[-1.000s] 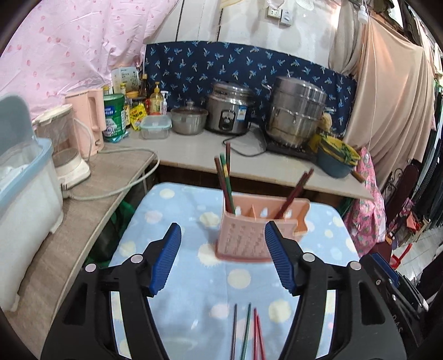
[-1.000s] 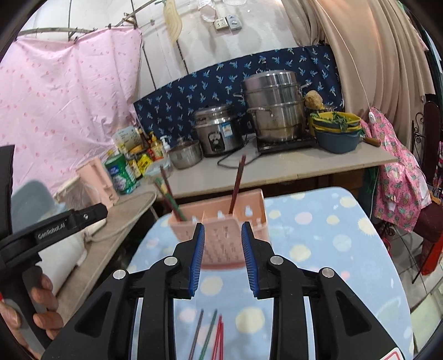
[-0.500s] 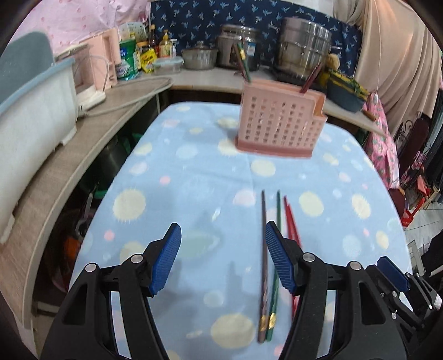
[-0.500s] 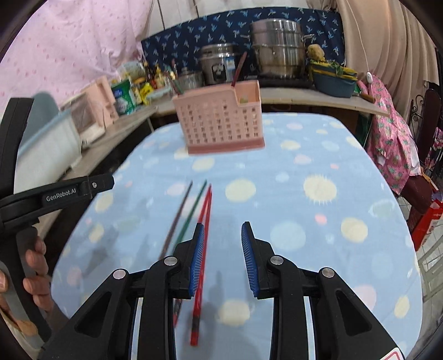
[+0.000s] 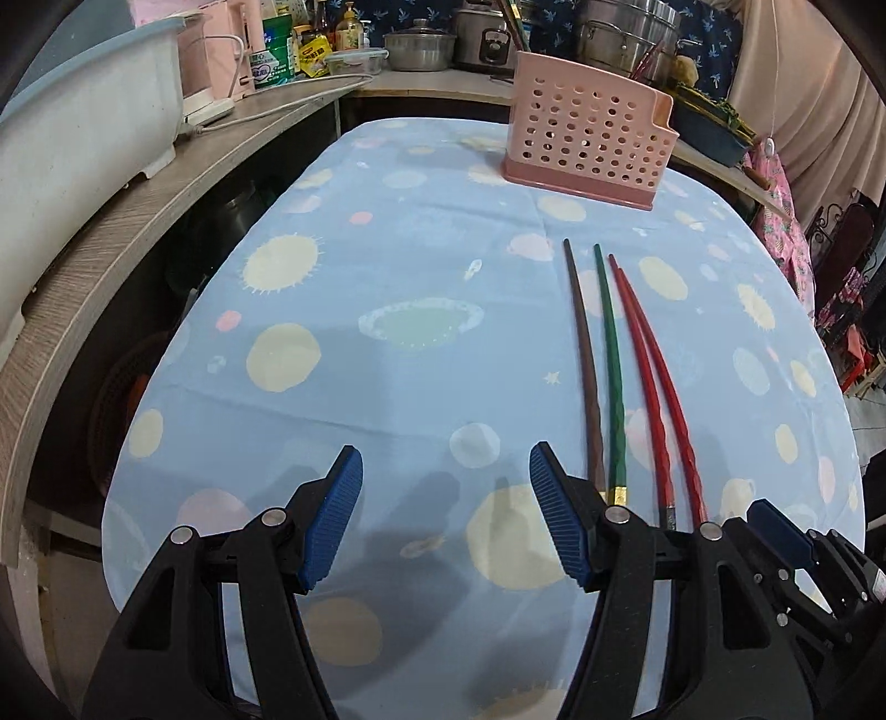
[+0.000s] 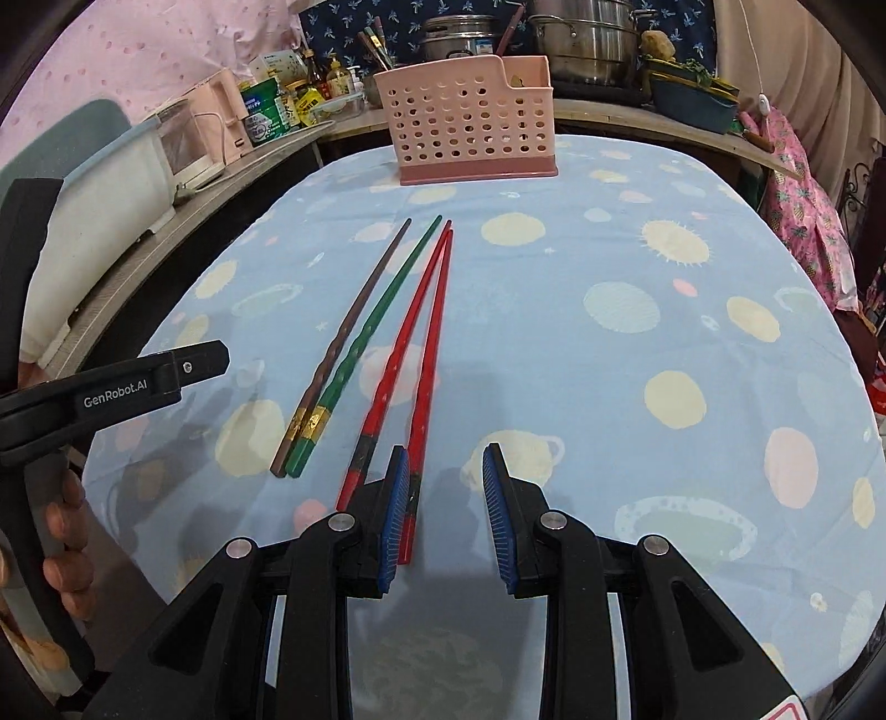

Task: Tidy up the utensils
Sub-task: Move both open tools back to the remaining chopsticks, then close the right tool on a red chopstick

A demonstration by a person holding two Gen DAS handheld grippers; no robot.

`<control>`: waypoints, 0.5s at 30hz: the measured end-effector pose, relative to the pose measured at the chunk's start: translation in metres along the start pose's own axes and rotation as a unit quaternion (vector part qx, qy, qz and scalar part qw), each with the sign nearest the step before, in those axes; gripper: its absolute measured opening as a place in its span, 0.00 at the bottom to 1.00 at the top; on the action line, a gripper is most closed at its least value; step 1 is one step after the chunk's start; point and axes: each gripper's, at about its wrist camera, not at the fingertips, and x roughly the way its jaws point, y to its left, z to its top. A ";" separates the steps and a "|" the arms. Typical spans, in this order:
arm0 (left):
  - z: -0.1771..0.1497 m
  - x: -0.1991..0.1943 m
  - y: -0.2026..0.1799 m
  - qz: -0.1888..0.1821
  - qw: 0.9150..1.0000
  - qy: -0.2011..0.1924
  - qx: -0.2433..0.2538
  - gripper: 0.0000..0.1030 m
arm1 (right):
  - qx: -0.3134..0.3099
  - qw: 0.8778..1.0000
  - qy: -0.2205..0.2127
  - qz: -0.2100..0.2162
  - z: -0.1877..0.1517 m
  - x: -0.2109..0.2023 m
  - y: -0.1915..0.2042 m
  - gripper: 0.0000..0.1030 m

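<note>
Several chopsticks lie side by side on the blue spotted tablecloth: a brown one (image 5: pixel 582 354) (image 6: pixel 354 327), a green one (image 5: pixel 611 360) (image 6: pixel 382 327) and two red ones (image 5: pixel 656 376) (image 6: pixel 421 343). A pink perforated utensil holder (image 5: pixel 590 147) (image 6: pixel 470 119) stands at the table's far end with chopsticks in it. My left gripper (image 5: pixel 446 515) is open and empty, low over the cloth left of the chopstick ends. My right gripper (image 6: pixel 446 518) is open and empty; its left fingertip (image 6: pixel 396 515) covers the near end of a red chopstick.
A grey counter (image 5: pixel 127 221) runs along the left with a white-blue tub (image 5: pixel 72 105), appliances and bottles. Pots (image 6: pixel 587 39) stand on the back counter. The left gripper's body (image 6: pixel 111 387) and a hand show at the left of the right wrist view.
Both grippers have dropped from high near the holder to low over the near end of the table, by the loose chopsticks. Both jaws stay open.
</note>
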 end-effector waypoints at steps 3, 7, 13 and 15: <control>-0.004 0.001 0.001 0.002 1.000 0.004 0.002 0.58 | -0.002 1.000 0.008 0.003 -0.004 0.006 0.003 0.27; -0.007 0.002 0.000 0.000 1.000 0.008 0.005 0.58 | -0.006 1.000 0.013 0.004 -0.007 0.010 0.007 0.27; -0.009 0.004 -0.002 -0.001 1.000 0.013 0.008 0.58 | -0.009 1.000 0.011 -0.001 -0.008 0.010 0.006 0.21; -0.010 0.005 -0.004 -0.002 1.000 0.015 0.009 0.58 | -0.012 1.000 0.010 -0.006 -0.009 0.010 0.005 0.16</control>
